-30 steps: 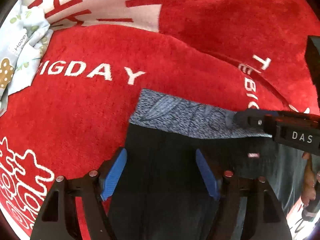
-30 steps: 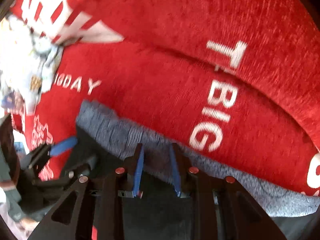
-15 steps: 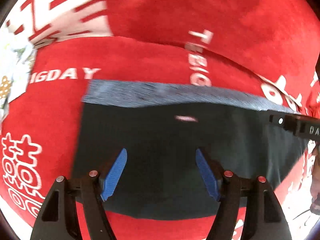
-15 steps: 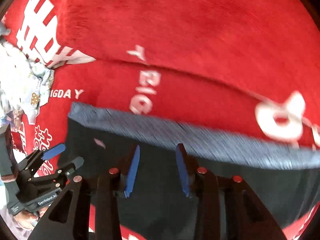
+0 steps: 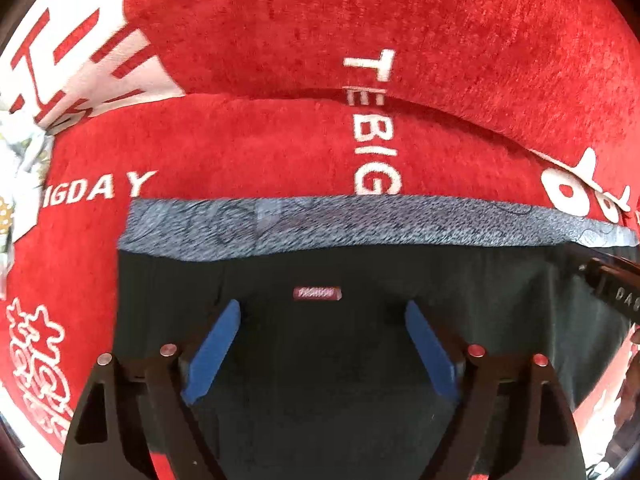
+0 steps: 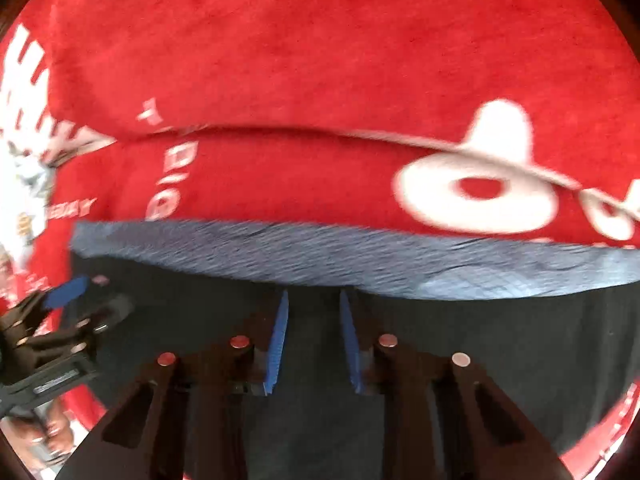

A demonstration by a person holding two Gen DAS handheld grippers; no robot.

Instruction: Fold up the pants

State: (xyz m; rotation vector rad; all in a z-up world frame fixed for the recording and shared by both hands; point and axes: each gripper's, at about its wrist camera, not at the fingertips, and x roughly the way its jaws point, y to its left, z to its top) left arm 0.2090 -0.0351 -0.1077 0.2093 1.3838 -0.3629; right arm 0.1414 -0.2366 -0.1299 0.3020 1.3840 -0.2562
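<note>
The dark pants [image 5: 328, 364] lie flat on the red sofa seat, their grey waistband [image 5: 360, 224] along the far edge and a small red label [image 5: 317, 293] below it. They also show in the right wrist view [image 6: 480, 340] with the waistband [image 6: 320, 256]. My left gripper [image 5: 322, 312] is open above the dark fabric, holding nothing. My right gripper [image 6: 313, 300] is open with a narrow gap, just short of the waistband, holding nothing. The left gripper also shows at the left of the right wrist view [image 6: 76, 300].
The red plush sofa [image 5: 280, 148] has white lettering and a backrest [image 5: 400, 20] rising behind the seat. A pale patterned cloth [image 5: 20, 168] lies at the far left. The seat's front edge runs just under both grippers.
The right gripper let go of the waistband and opened a little. Both grippers pulled back and swung right. The pants now lie spread wide and flat.
</note>
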